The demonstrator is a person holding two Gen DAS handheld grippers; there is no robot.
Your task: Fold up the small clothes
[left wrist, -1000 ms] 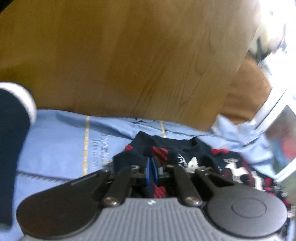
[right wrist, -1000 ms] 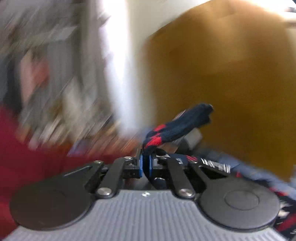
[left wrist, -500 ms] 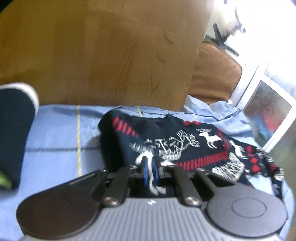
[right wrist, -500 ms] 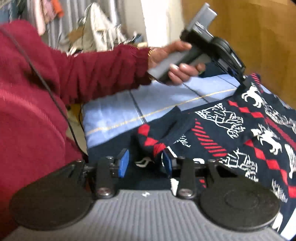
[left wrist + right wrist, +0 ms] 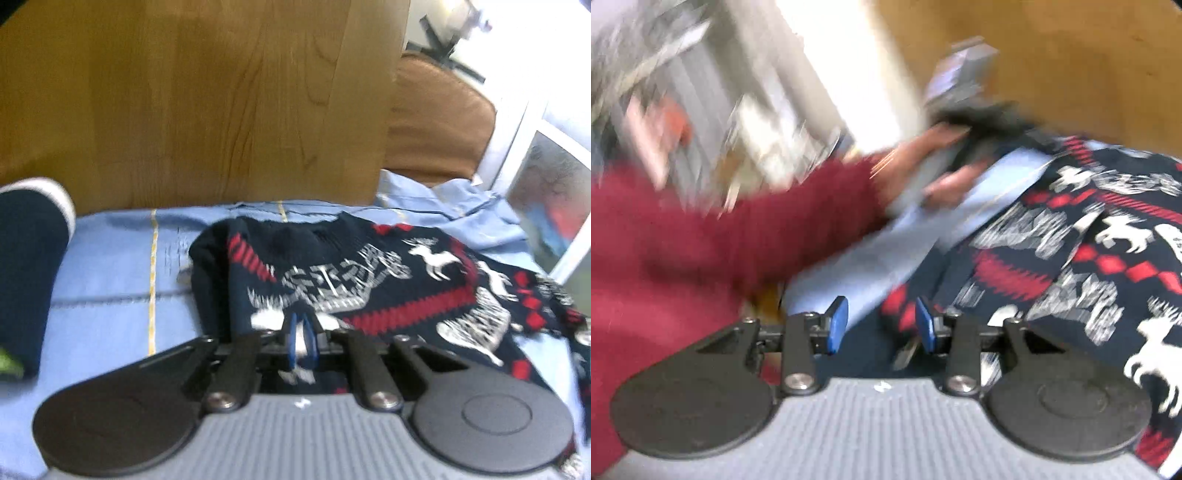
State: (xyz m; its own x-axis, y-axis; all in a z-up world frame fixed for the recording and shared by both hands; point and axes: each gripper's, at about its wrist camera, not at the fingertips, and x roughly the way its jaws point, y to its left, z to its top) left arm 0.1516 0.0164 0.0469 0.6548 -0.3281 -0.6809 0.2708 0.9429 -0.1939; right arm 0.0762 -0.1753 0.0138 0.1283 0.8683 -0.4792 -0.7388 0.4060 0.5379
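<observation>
Once pinching sweater (image 5: pixel 1089 258), right gripper (image 5: pixel 879 325) released

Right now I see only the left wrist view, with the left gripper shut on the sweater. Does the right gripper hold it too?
Observer: No. The right gripper is open. Its jaws have just been opening, and an edge of the sweater lies loose between them, not pressed.
Operator: What is beyond that gripper?
Observer: A hand in a red sleeve holds the left gripper at the sweater's far side. That part of the picture is blurred.
</observation>
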